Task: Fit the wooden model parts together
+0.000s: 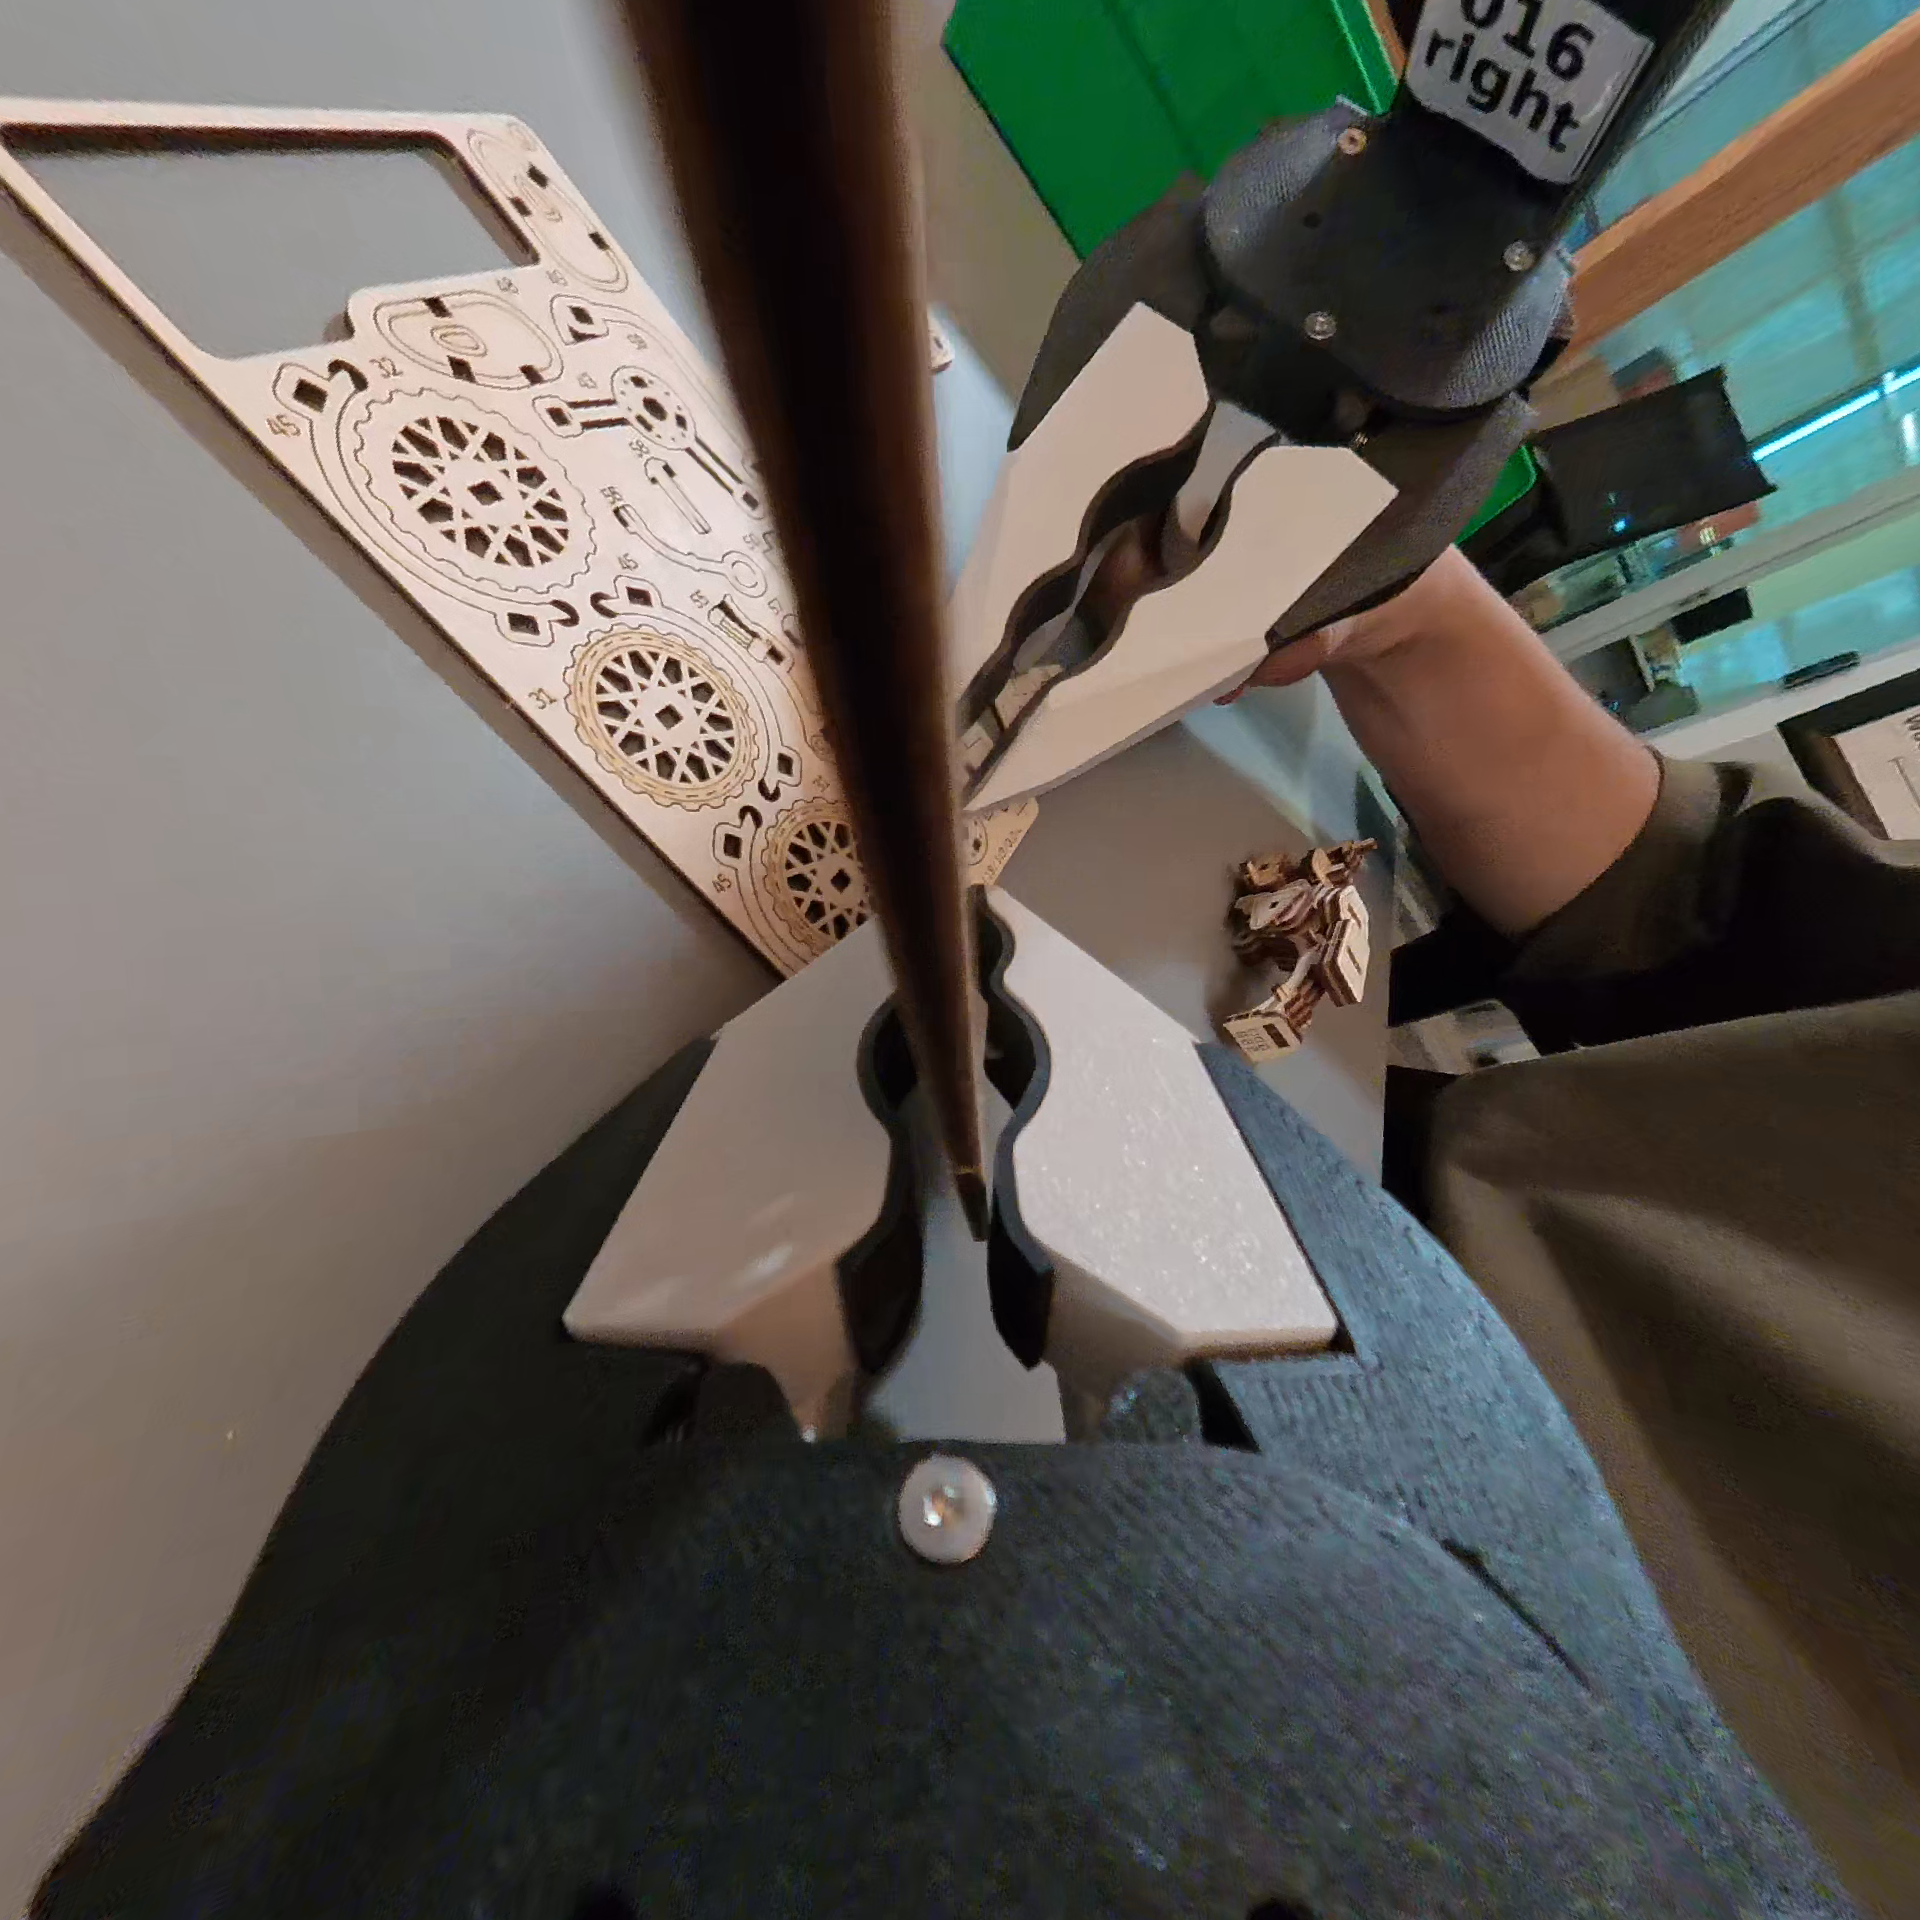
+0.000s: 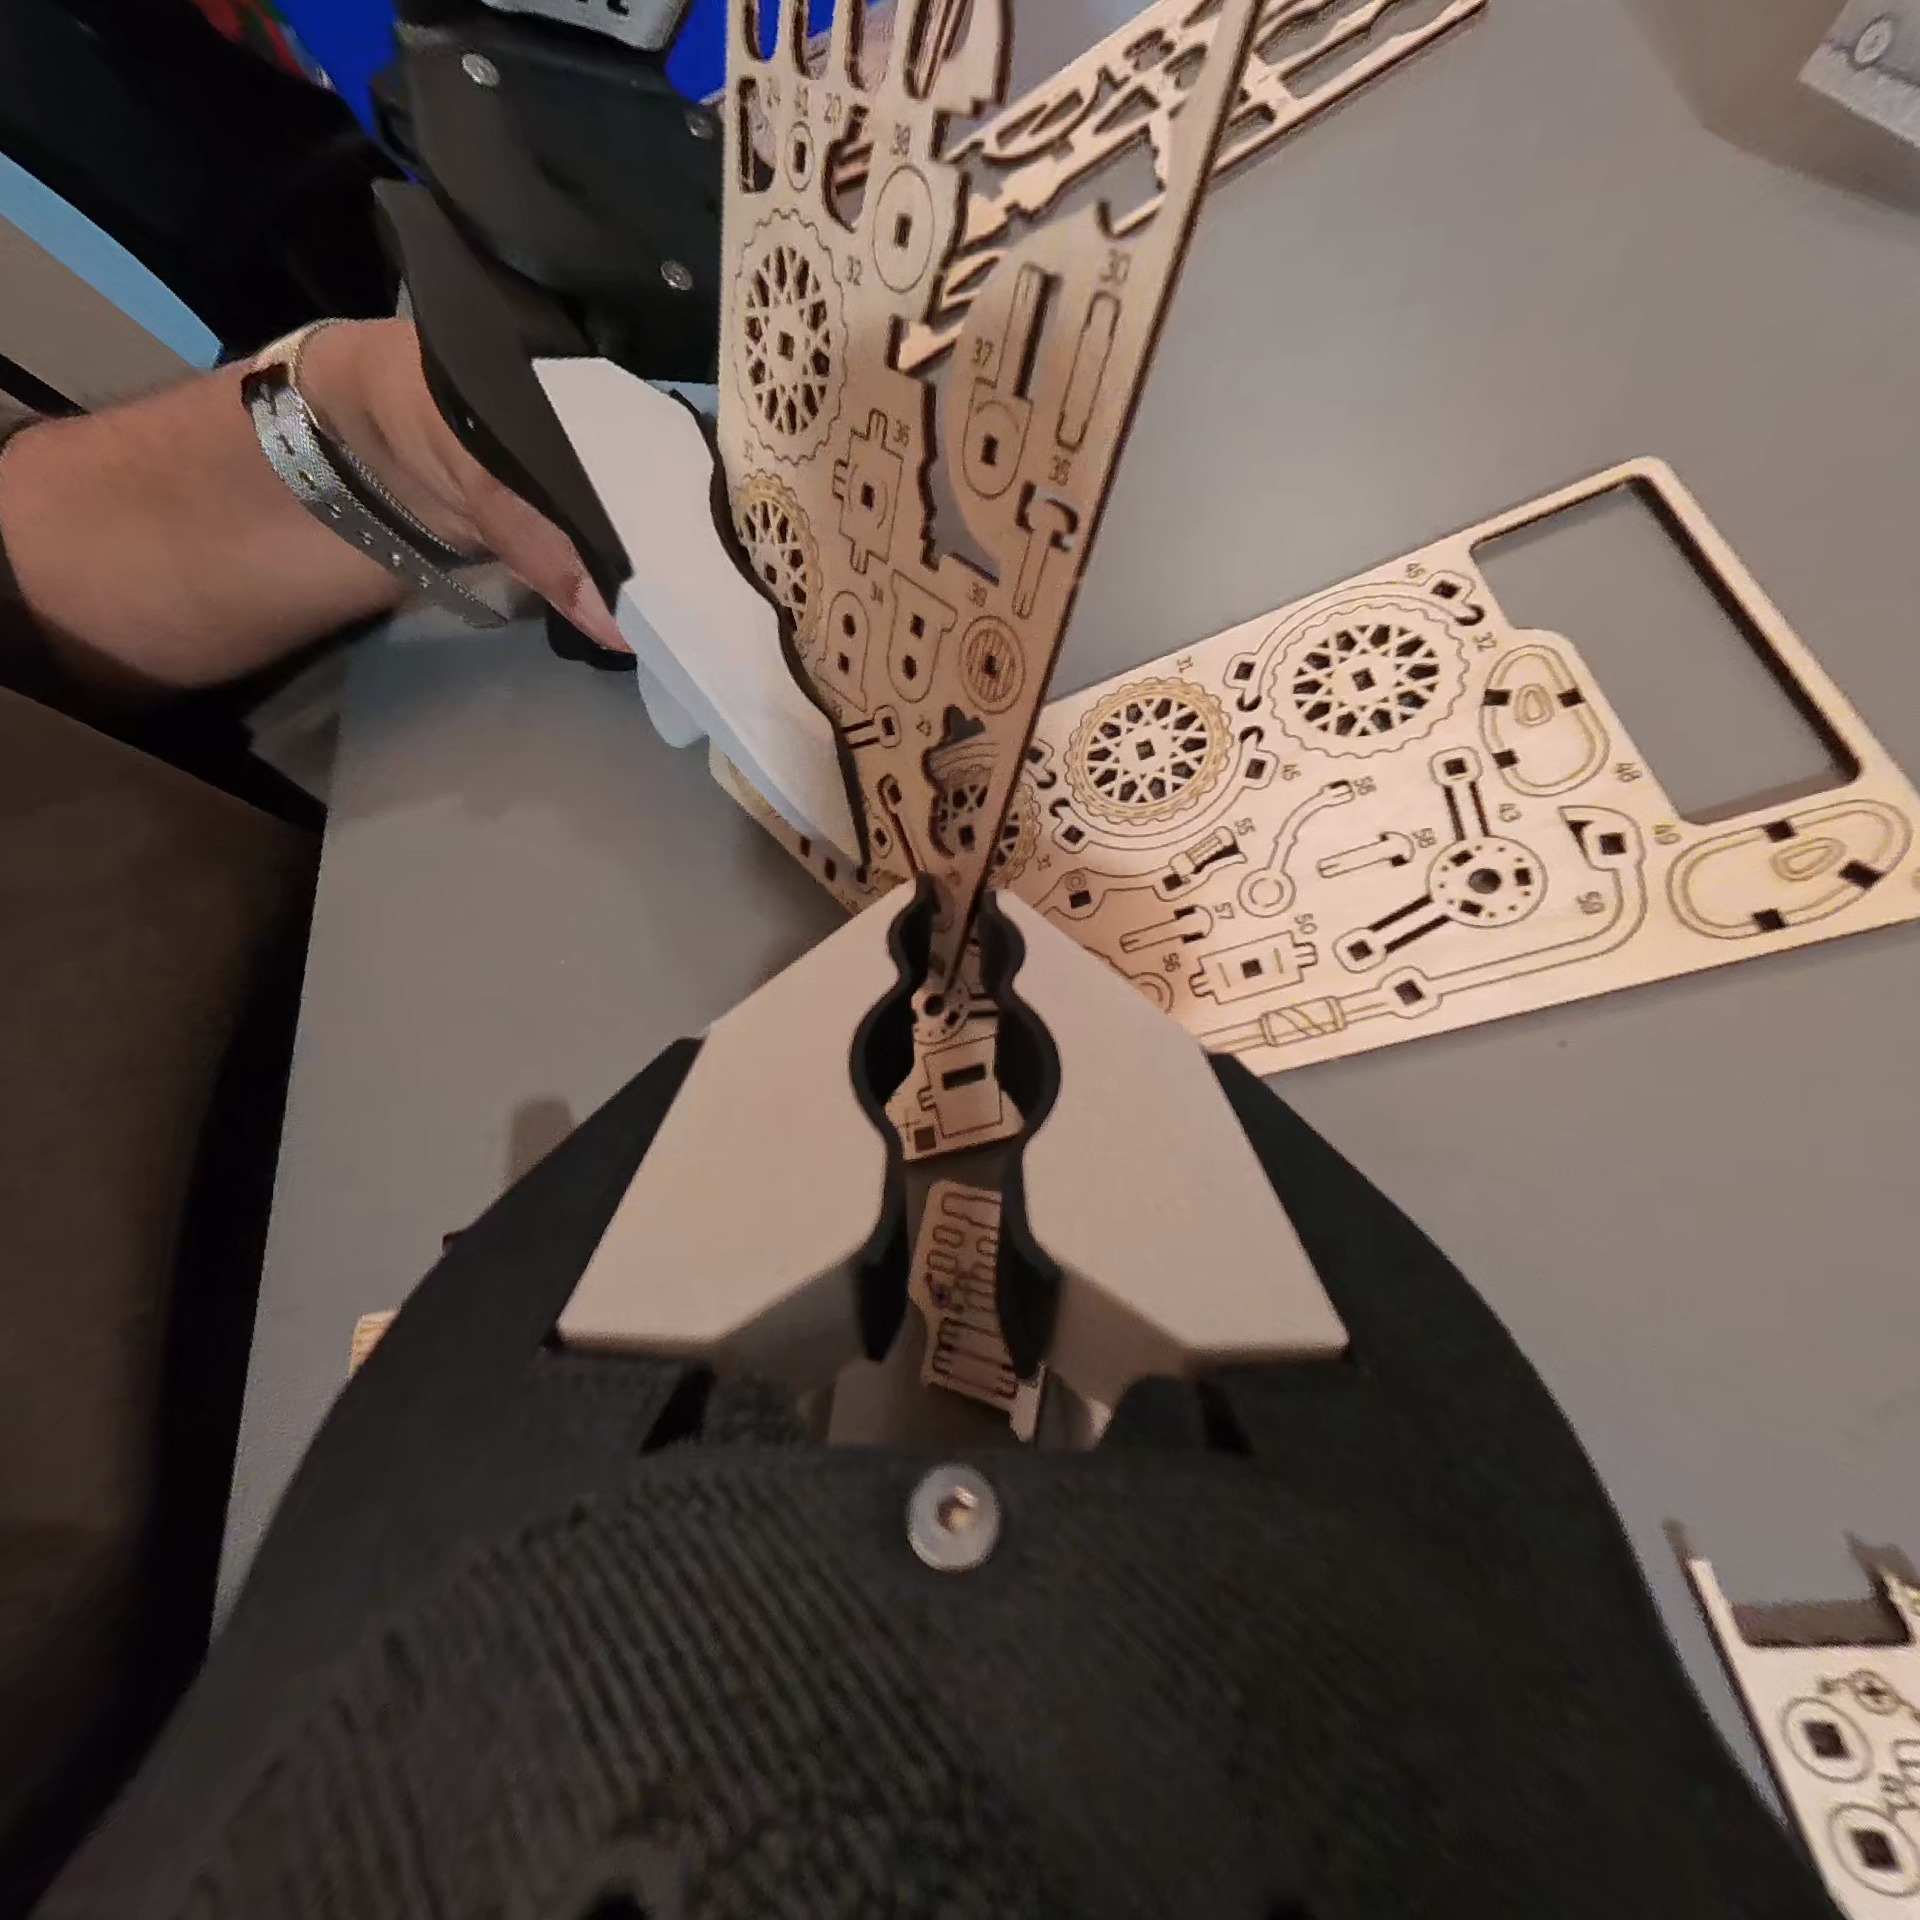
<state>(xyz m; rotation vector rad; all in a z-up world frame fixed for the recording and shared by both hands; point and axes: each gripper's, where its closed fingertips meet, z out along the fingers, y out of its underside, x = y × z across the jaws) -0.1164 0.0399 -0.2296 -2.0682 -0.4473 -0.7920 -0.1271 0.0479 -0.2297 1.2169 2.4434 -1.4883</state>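
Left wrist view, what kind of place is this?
Probably an office or lab workspace: a grey table with laser-cut wooden sheets, large windows behind, and a green box nearby.

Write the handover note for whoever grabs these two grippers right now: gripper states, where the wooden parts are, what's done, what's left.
Left gripper: closed on the upright wooden sheet, seen edge-on in its own view.
Right gripper: shut on the same sheet's lower end. Both hold it off the grey table.
A second sheet of wheels and rods lies flat on the table, with one rectangular opening at its end.
A small assembled wooden piece sits on the table near the person's sleeve.
Done: some parts are already out of the held sheet, which has gaps.
Left: free the next part and fit it to the assembly.
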